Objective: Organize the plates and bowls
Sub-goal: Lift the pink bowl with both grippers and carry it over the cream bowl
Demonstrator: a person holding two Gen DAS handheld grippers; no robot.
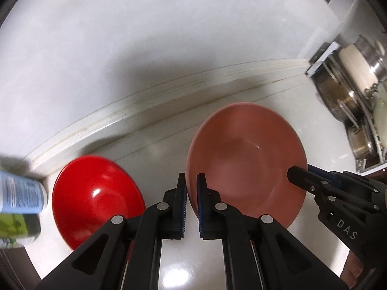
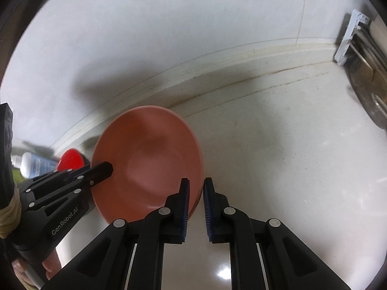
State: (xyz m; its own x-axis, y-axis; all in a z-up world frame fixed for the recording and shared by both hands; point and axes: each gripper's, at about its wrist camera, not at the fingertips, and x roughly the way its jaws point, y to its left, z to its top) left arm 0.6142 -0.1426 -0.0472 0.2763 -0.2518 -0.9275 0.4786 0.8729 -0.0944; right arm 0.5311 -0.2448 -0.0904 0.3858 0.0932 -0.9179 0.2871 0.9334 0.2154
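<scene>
A pink bowl [image 1: 246,159] is on the white counter, also in the right wrist view [image 2: 147,162]. My left gripper [image 1: 191,183] is shut on its left rim, one finger inside and one outside. My right gripper [image 2: 195,188] straddles its right rim with a narrow gap; the pads sit close to the rim, contact unclear. A red bowl [image 1: 96,198] sits on the counter left of the pink bowl, apart from it, and shows small in the right wrist view [image 2: 71,160].
A blue-labelled bottle [image 1: 19,193] lies at the far left above a green container [image 1: 17,224]. A dish rack with steel pots [image 1: 350,91] stands at the right. The wall's raised ledge [image 1: 169,101] runs behind the bowls.
</scene>
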